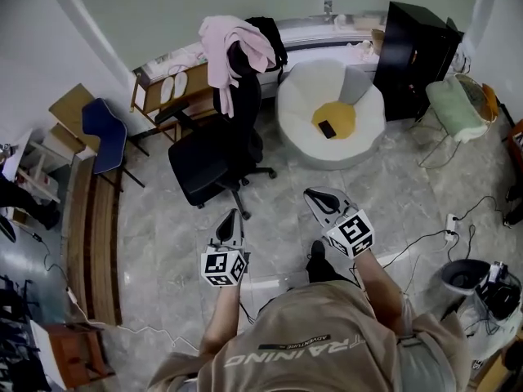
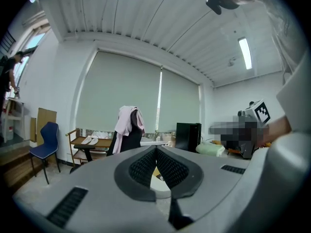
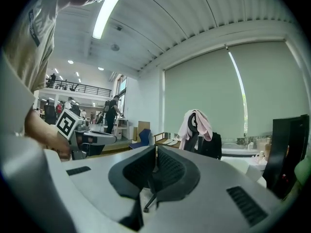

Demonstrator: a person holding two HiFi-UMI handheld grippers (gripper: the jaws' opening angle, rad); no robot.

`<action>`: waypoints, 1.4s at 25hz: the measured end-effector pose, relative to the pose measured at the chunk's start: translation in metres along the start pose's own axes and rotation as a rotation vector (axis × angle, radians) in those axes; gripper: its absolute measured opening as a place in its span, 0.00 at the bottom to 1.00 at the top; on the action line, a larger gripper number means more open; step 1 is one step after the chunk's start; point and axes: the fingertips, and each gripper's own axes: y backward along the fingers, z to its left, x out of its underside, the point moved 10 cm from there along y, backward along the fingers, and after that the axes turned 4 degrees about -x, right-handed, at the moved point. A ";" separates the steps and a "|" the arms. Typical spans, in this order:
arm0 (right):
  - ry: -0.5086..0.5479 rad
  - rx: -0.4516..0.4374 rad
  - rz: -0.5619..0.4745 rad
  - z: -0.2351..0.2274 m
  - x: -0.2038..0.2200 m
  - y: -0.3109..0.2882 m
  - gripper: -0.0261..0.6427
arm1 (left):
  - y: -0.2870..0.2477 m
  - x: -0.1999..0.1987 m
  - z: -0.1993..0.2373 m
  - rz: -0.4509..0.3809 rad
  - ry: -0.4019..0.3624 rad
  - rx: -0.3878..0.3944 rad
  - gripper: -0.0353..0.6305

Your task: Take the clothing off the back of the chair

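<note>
Jaws together; limp pink clothing (image 1: 222, 46) drapes chair (image 1: 208, 166).

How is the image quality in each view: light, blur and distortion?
Head view: even light, sharp, walls bowed at the edges, pink clothing clear. Left gripper view: fisheye with dark corners, bright ceiling lamp. Right gripper view: same fisheye, glaring strip lamp at top left.
</note>
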 end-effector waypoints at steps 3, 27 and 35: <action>-0.003 0.002 -0.017 -0.035 -0.004 -0.016 0.09 | -0.028 -0.013 0.003 -0.014 -0.008 -0.025 0.07; -0.050 -0.110 -0.025 -0.234 -0.003 -0.155 0.09 | -0.228 -0.051 0.028 -0.019 -0.012 -0.141 0.07; -0.076 -0.071 -0.026 -0.249 -0.016 -0.225 0.09 | -0.275 -0.060 0.098 0.004 -0.042 -0.084 0.07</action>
